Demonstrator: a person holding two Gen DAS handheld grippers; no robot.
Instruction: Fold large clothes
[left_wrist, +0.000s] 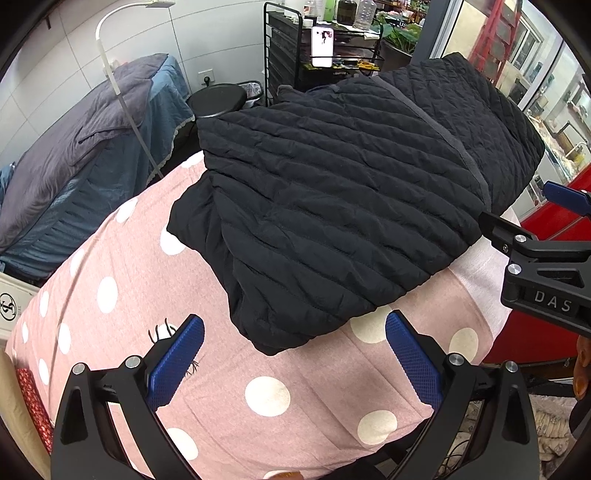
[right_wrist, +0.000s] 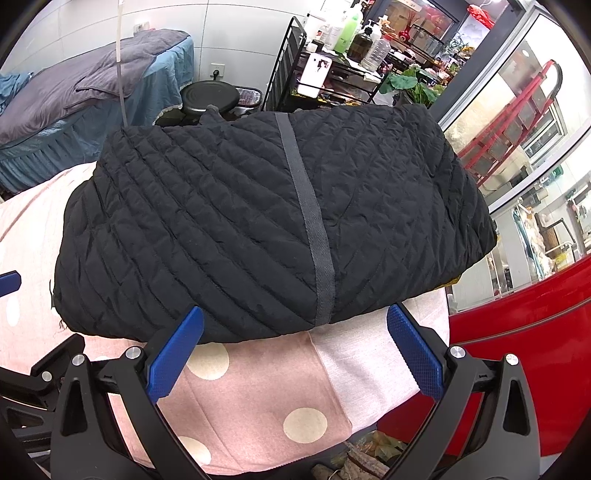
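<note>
Both grippers, left gripper (left_wrist: 294, 352) and right gripper (right_wrist: 295, 349), gape empty; quilted black jacket (right_wrist: 258, 221) on pink bed (left_wrist: 147, 295) looks soft, puffy, slippery—pinch its near folded edge.

This looks like a little beauty or massage shop. There is a treatment bed (right_wrist: 85, 96) with a grey blanket by the tiled wall, a round black stool (right_wrist: 209, 95), and a black cart (right_wrist: 332, 74) full of bottles and lotions. Big glass windows (right_wrist: 524, 122) face other shops outside.
</note>
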